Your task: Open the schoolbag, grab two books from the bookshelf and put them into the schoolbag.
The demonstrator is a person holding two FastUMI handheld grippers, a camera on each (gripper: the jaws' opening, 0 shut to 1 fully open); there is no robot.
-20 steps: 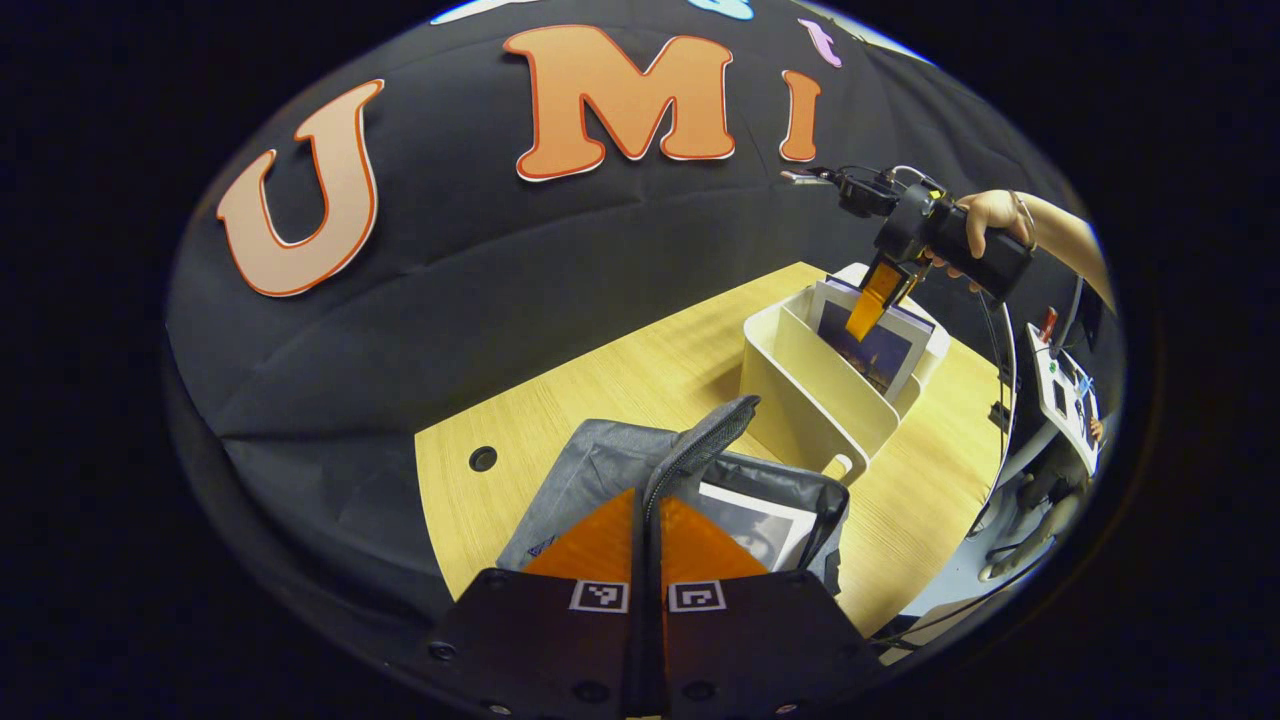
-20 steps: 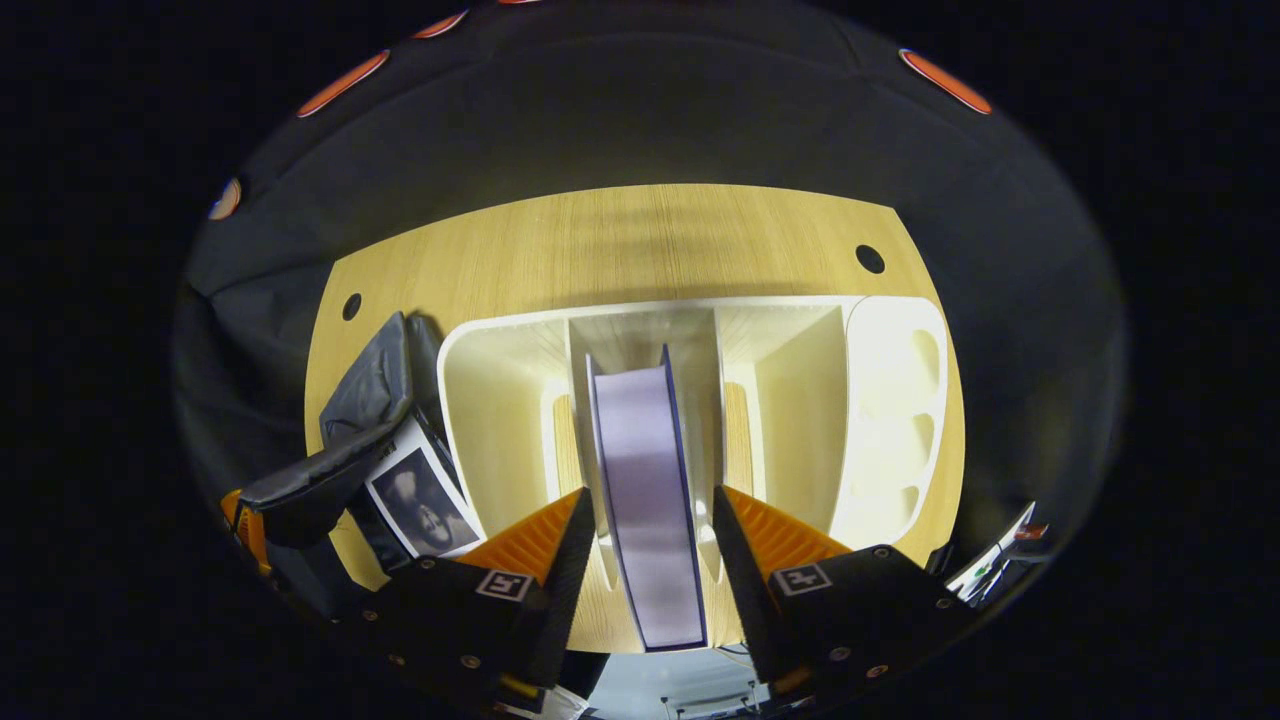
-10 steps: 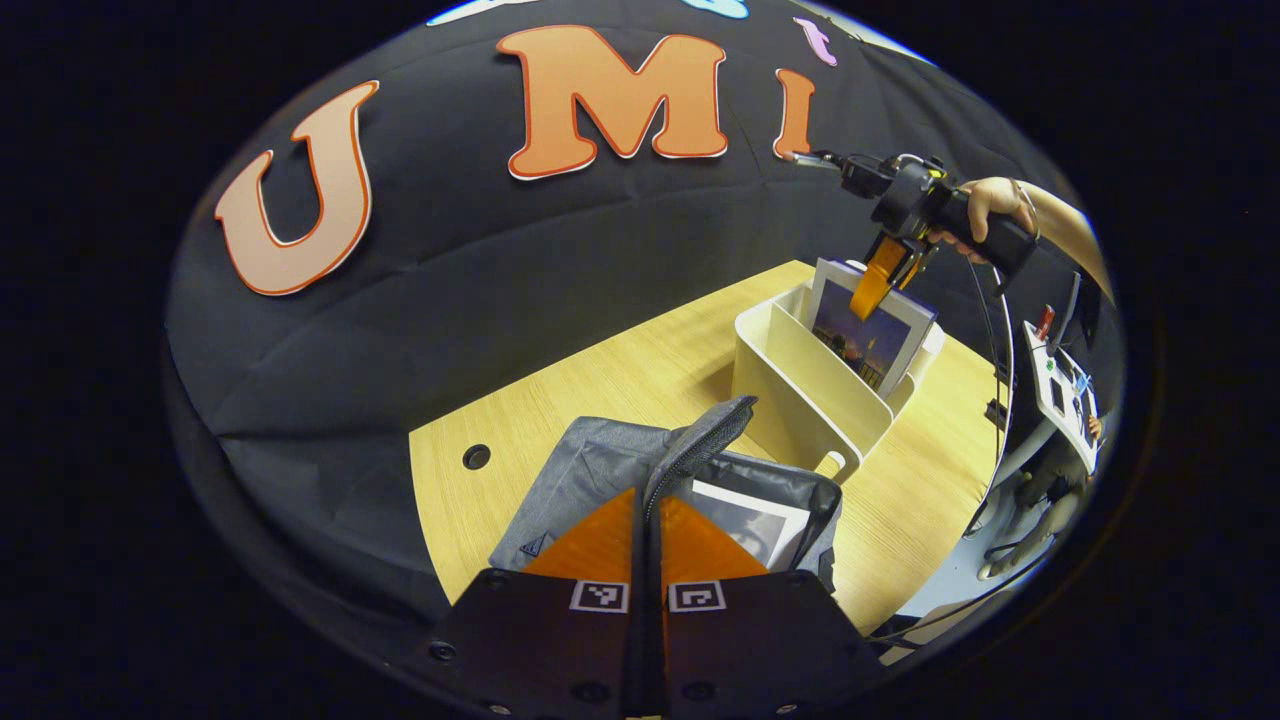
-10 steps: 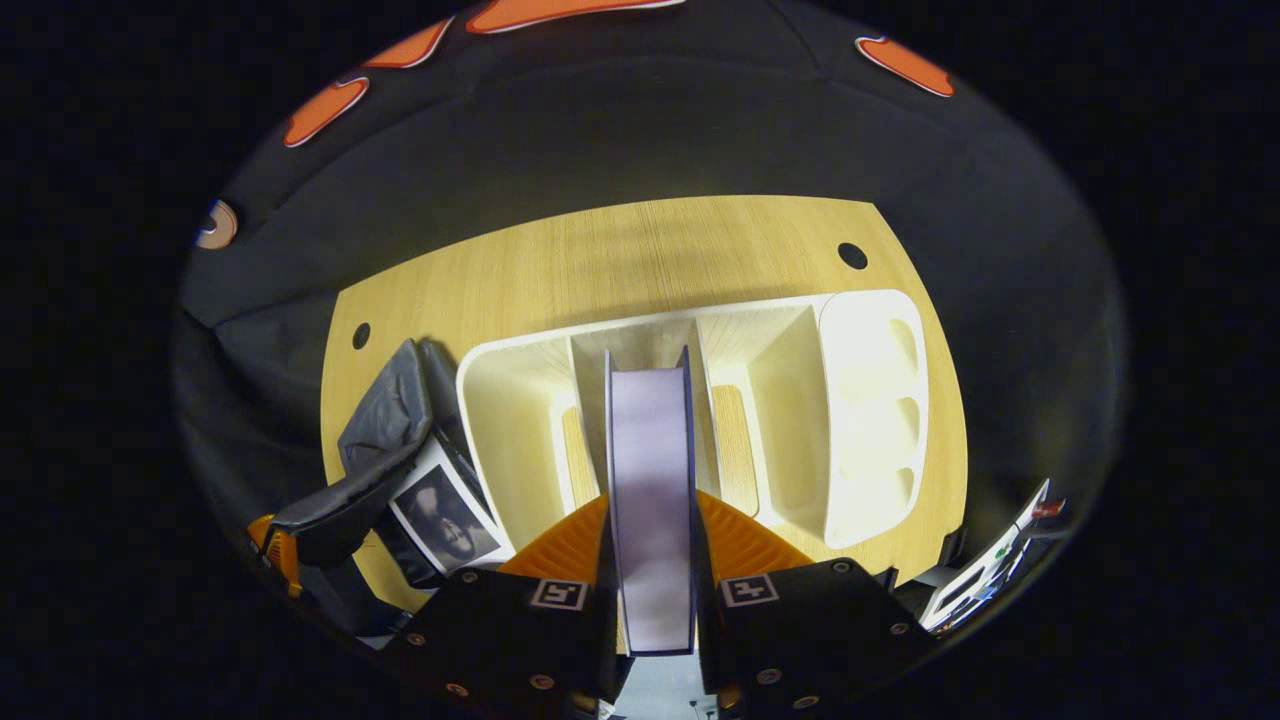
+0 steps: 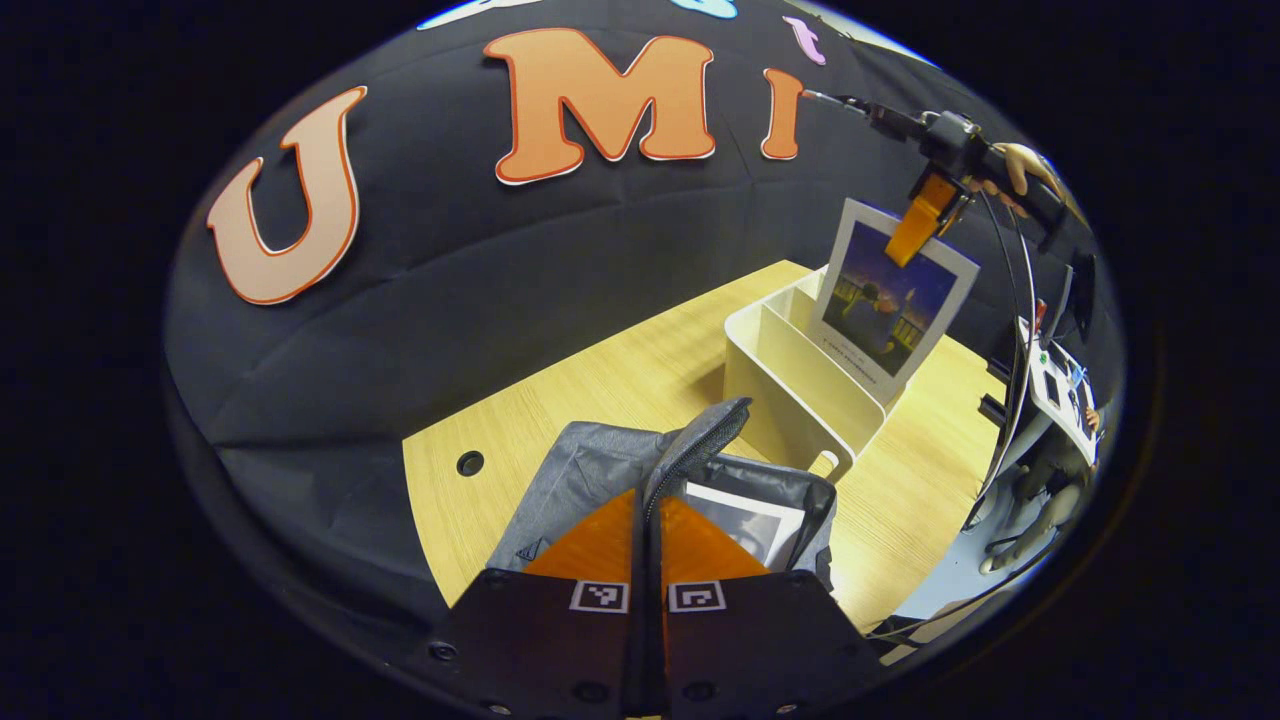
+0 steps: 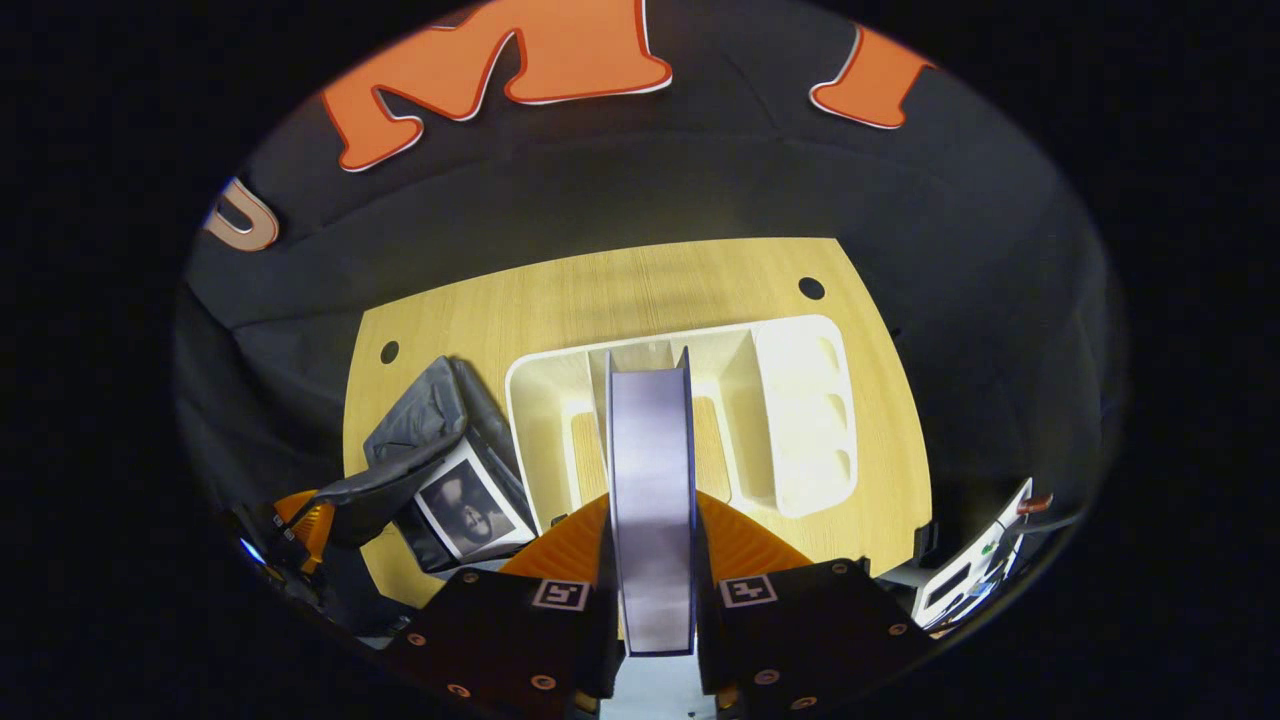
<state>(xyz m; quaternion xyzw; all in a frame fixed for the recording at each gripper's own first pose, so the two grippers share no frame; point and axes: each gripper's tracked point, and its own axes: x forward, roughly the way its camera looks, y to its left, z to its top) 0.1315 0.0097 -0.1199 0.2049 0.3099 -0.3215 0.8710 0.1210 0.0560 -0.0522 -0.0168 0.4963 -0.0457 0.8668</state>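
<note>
One book already sits in the schoolbag; the second book is in my right gripper, both fingers pressed on its covers, page edges facing the camera. In the left gripper view that book hangs by its top edge, lifted most of the way out of the white bookshelf, lower corner seemingly just inside the middle slot; I cannot tell if it touches the divider.

From the right gripper view the bookshelf lies at about 12 o'clock beyond the book, the schoolbag at about 9 to 10 o'clock, just beside the shelf's left wall, its mouth gaping and the first book's cover showing.

My left gripper is closed on the bag's upper flap, holding the opening up. The wooden table carries both bag and shelf.

Step in hand: clear the slot, carry to the bag.

Notes for doing it well:
- Lift straight until the lower edge is above the shelf rim, so the corner does not drag the shelf.
- Grip is near one top edge; I expect the book to swing. Move slowly.
- Travel toward 9 o'clock, turn the book parallel to the one already inside.
- Hold the flap high with the left so the mouth does not sag shut.
- Lower spine or edge first alongside the first book, release only once supported.
</note>
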